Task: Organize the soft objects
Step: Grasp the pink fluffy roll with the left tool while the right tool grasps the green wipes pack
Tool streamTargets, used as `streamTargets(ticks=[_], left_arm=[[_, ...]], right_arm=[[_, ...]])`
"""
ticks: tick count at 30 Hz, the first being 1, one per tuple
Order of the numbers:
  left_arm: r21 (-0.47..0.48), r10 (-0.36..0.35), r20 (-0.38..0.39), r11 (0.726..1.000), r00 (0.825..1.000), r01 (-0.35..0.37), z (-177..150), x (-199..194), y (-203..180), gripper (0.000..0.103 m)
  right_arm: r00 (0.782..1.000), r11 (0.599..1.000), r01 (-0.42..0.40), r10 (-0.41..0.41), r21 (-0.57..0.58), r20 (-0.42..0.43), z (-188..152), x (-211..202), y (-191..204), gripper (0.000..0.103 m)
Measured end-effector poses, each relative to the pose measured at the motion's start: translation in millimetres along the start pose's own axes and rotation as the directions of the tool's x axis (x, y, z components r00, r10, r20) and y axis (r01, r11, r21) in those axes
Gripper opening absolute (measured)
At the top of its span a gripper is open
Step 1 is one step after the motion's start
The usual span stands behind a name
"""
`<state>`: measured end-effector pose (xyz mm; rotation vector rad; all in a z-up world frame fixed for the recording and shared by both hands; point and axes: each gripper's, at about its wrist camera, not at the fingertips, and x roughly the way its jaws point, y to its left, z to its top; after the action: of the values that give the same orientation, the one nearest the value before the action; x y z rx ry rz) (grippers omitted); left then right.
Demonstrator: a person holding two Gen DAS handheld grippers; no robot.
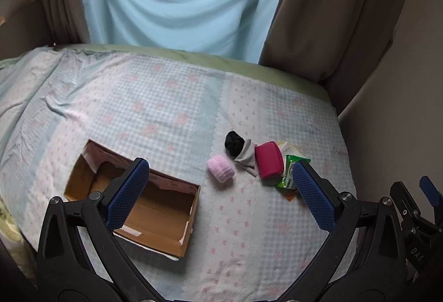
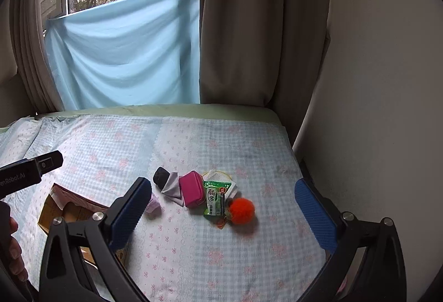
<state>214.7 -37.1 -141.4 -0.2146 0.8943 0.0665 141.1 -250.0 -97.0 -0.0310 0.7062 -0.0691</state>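
An open cardboard box lies on the bed at the left; it also shows in the right wrist view. To its right lie a pink fuzzy roll, a black sock ball, a grey cloth, a magenta pouch and a green wipes pack. The right wrist view shows the pouch, the wipes pack and an orange pompom. My left gripper is open and empty above the bed. My right gripper is open and empty above the pile.
The bed has a blue checked cover with pink bows. A light blue sheet and brown curtains hang behind it. A wall runs along the right edge. A white mesh item lies behind the wipes.
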Motion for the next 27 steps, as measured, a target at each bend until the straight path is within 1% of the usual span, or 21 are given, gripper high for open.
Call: streamTargets(ticks=[3,6,9,10,12,15,17,20,22,25,26,27], left_arm=[[-0.032,0.006,-0.076,0.999,0.997,-0.008,4.2,59.9,-11.2,0.102],[-0.056,0.009,-0.145,0.998,0.989,-0.017,6.9,118.8,-17.4,0.102],[-0.078,0.005,-0.223,0.997,0.975,-0.023,5.7,176.5,-17.8,0.101],[-0.082,0.007,-0.246,0.996,0.969,-0.028,5.0,194.6,-16.8,0.101],[-0.086,0.018,-0.289,0.995,0.957,-0.045,1.3,228.7,-14.1,0.097],[-0.099,0.027,-0.356,0.993,0.934,-0.066,-5.4,272.2,-8.7,0.092],[-0.112,0.028,-0.389,0.991,0.921,-0.077,-11.8,294.1,-5.7,0.09],[-0.118,0.033,-0.422,0.989,0.906,-0.092,-20.3,319.8,-0.9,0.089],[-0.119,0.037,-0.44,0.988,0.897,-0.099,-26.4,332.4,1.2,0.088],[-0.125,0.035,-0.464,0.987,0.885,-0.105,-33.3,348.1,3.8,0.087],[-0.13,0.031,-0.471,0.986,0.882,-0.104,-35.6,352.9,4.3,0.086],[-0.132,0.029,-0.478,0.986,0.878,-0.104,-37.7,356.9,4.6,0.083]], right_arm=[[0.999,0.999,-0.027,0.026,-0.023,-0.038,-6.4,48.8,-3.6,0.103],[0.996,0.998,-0.049,0.047,-0.029,-0.078,-17.1,99.6,-5.6,0.103],[0.991,0.998,-0.056,0.052,-0.027,-0.122,-30.8,148.9,-6.8,0.102],[0.99,0.998,-0.053,0.049,-0.029,-0.134,-35.2,162.4,-5.2,0.099],[0.987,0.998,-0.044,0.038,-0.037,-0.153,-45.1,191.0,-2.2,0.099],[0.982,0.998,-0.037,0.026,-0.055,-0.189,-57.7,229.4,1.8,0.099],[0.977,0.998,-0.038,0.025,-0.059,-0.212,-65.4,253.2,2.0,0.096],[0.969,0.997,-0.044,0.026,-0.07,-0.246,-76.2,285.5,4.2,0.092],[0.964,0.995,-0.049,0.023,-0.09,-0.267,-81.9,302.8,7.9,0.09],[0.956,0.991,-0.06,0.024,-0.116,-0.291,-88.4,324.8,11.9,0.084],[0.954,0.99,-0.066,0.027,-0.122,-0.298,-89.6,329.8,13.7,0.082],[0.951,0.989,-0.071,0.029,-0.128,-0.306,-91.1,334.3,15.0,0.08]])
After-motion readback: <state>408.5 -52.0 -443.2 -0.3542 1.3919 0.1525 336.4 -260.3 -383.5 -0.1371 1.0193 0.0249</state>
